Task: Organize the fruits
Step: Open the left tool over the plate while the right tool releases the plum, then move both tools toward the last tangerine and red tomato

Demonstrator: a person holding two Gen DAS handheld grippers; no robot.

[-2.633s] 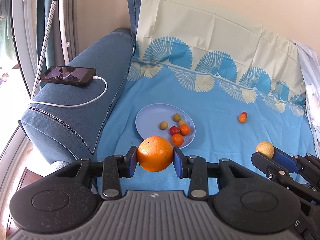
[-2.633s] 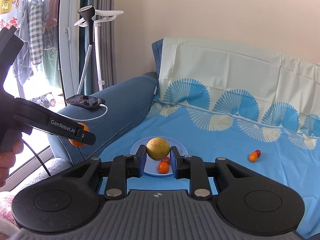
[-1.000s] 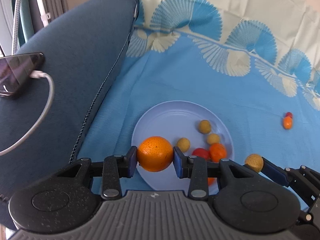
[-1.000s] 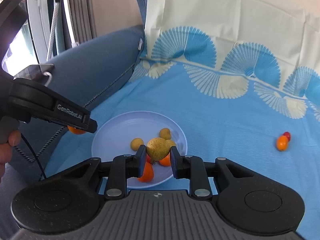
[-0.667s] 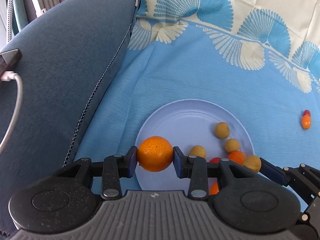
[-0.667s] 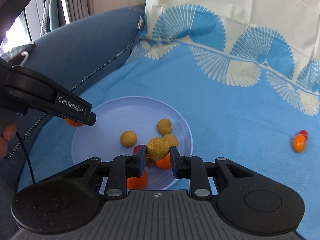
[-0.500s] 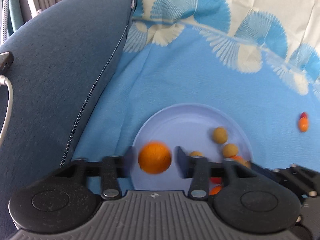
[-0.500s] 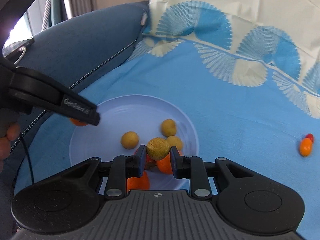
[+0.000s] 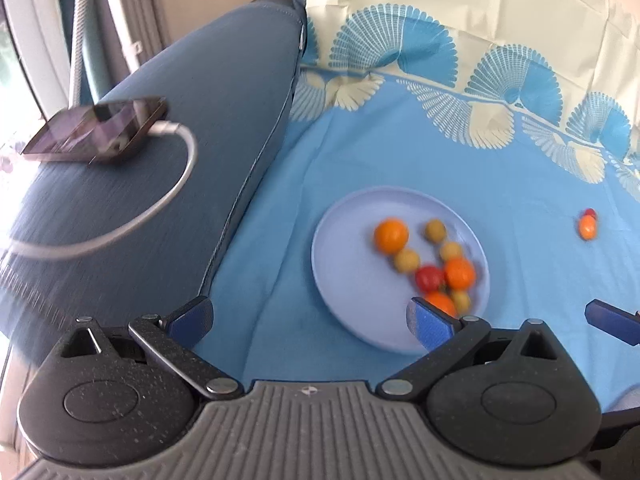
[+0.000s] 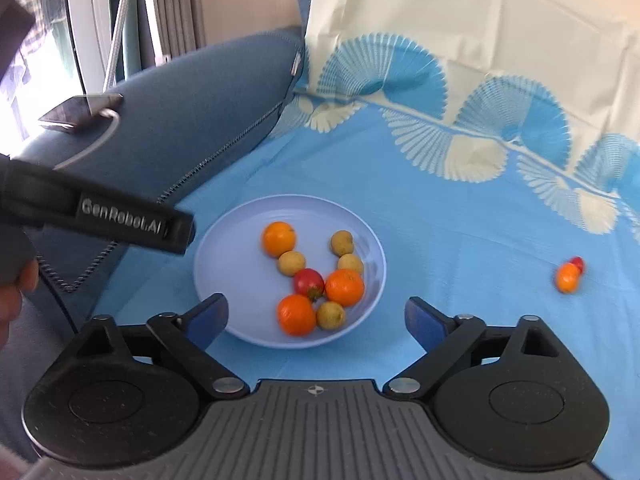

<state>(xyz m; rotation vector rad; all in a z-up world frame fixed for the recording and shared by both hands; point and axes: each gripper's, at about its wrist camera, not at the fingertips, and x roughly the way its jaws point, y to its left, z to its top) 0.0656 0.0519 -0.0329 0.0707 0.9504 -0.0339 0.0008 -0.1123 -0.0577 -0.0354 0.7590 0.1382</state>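
The plate [image 10: 366, 248] on the sofa's blue cloth [image 10: 460, 240] holds three oranges, a red fruit and four yellow-green fruits; left tongs [image 9: 310, 316] and right tongs [image 10: 316, 320] have just spread open, empty.

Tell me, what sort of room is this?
Probably a home living room: a blue sofa armrest with a charging phone on it, a patterned cloth over the seat, and a plate of fruit.

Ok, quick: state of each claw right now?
Left claw: open, jaws just spread, nothing between them.
Right claw: open, jaws just spread, nothing held; it hangs over the plate.
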